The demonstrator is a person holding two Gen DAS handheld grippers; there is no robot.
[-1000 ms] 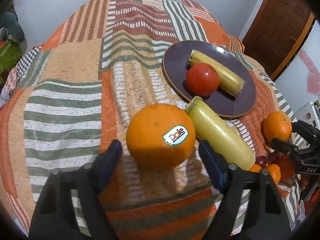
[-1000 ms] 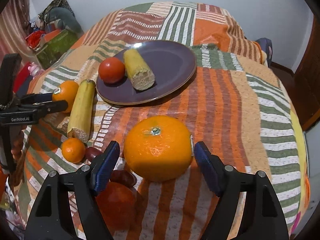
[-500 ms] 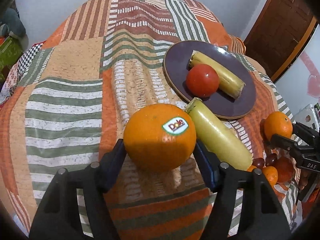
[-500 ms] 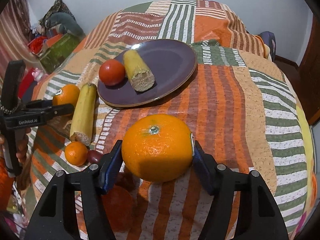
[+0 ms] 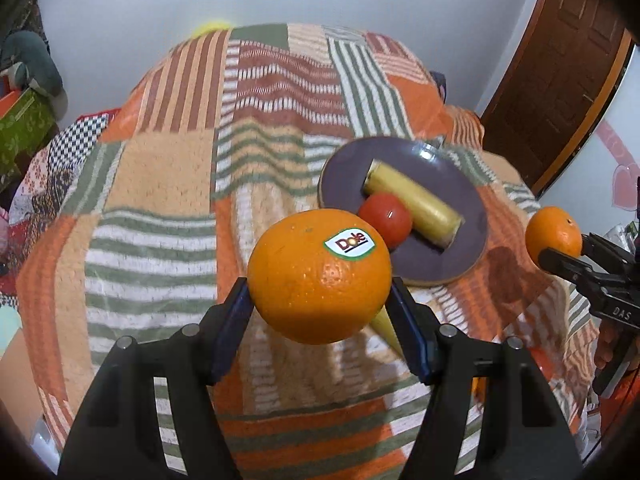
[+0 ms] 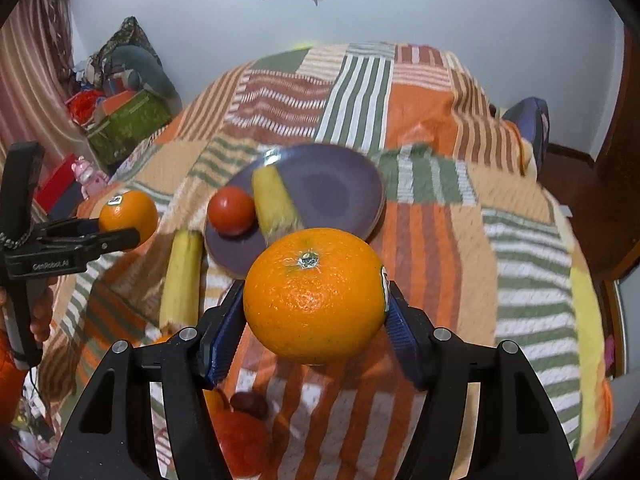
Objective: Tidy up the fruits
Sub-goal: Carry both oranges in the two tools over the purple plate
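Note:
My left gripper [image 5: 320, 304] is shut on a large orange [image 5: 319, 276] with a Dole sticker and holds it above the quilt. My right gripper [image 6: 314, 314] is shut on a second large orange [image 6: 314, 295], also lifted. Each held orange shows in the other view: the right one [image 5: 553, 237] and the left one [image 6: 128, 214]. A purple plate [image 6: 340, 188] holds a tomato [image 6: 231, 211] and a banana piece [image 6: 277, 204]. The plate [image 5: 464, 216] lies beyond my left orange. Another banana piece [image 6: 182, 280] lies on the quilt left of the plate.
A striped patchwork quilt [image 5: 160, 184] covers the bed. Small oranges and dark red fruits [image 6: 248, 402] lie under my right gripper. A green box [image 6: 128, 126] and clutter stand at the left. A wooden door [image 5: 560, 76] is at the right.
Both grippers closed on their oranges and lifted them off the quilt. The views tilted up, showing more wall.

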